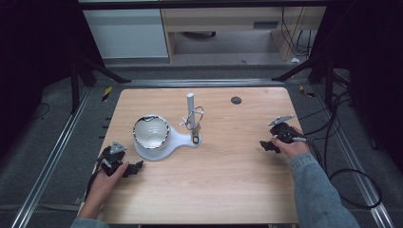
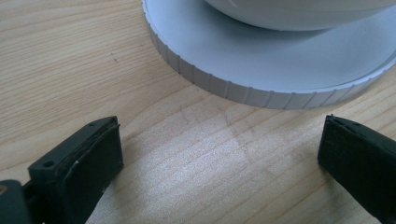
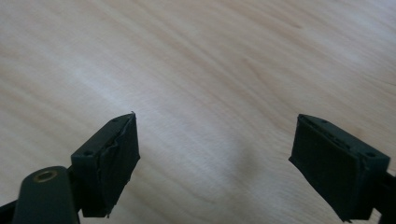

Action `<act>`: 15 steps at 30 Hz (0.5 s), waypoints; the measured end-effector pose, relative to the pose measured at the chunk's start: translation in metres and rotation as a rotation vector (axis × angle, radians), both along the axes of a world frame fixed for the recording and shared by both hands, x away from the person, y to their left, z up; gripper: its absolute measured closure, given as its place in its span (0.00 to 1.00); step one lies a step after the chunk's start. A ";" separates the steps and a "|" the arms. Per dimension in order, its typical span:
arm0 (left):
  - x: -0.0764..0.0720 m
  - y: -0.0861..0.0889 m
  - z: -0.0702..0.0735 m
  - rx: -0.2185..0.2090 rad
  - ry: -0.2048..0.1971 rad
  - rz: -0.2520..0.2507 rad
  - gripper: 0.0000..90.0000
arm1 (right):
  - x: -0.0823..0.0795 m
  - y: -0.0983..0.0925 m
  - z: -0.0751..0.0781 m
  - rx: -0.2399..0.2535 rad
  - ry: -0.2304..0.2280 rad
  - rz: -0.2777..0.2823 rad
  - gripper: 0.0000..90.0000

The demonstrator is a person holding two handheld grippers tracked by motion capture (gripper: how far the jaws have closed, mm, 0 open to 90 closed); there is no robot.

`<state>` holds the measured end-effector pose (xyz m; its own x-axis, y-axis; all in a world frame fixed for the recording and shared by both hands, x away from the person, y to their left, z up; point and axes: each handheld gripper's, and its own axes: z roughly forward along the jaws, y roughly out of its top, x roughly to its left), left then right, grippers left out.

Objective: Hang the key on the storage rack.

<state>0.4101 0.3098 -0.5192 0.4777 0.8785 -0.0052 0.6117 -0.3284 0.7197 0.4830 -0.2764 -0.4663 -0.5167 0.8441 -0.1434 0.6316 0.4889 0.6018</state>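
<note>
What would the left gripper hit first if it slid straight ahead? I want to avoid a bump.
Probably the ribbed rim of the white base under the bowl. The left gripper is open, with bare table between it and the rim.

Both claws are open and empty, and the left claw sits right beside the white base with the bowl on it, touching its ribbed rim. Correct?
Not touching: the left gripper view shows bare table between the left claw and the ribbed rim. The rest holds.

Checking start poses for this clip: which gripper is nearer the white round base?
Left. The left gripper sits just short of the white round base, near its front-left rim; the right gripper is far off, across bare table.
</note>
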 end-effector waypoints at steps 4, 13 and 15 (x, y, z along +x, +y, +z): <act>0.000 0.000 0.000 0.004 0.002 -0.001 0.00 | 0.004 -0.010 -0.005 0.029 -0.042 -0.060 0.15; 0.000 0.000 0.000 0.005 0.002 0.000 0.00 | 0.004 -0.015 -0.031 0.086 -0.079 -0.053 0.10; 0.000 0.000 0.000 0.005 0.002 0.001 0.00 | 0.004 -0.015 -0.034 0.115 -0.095 -0.055 0.09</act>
<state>0.4099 0.3099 -0.5190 0.4773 0.8788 -0.0023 0.6134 -0.3313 0.7169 0.4873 -0.2914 -0.5000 -0.4580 0.8843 -0.0907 0.5928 0.3798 0.7102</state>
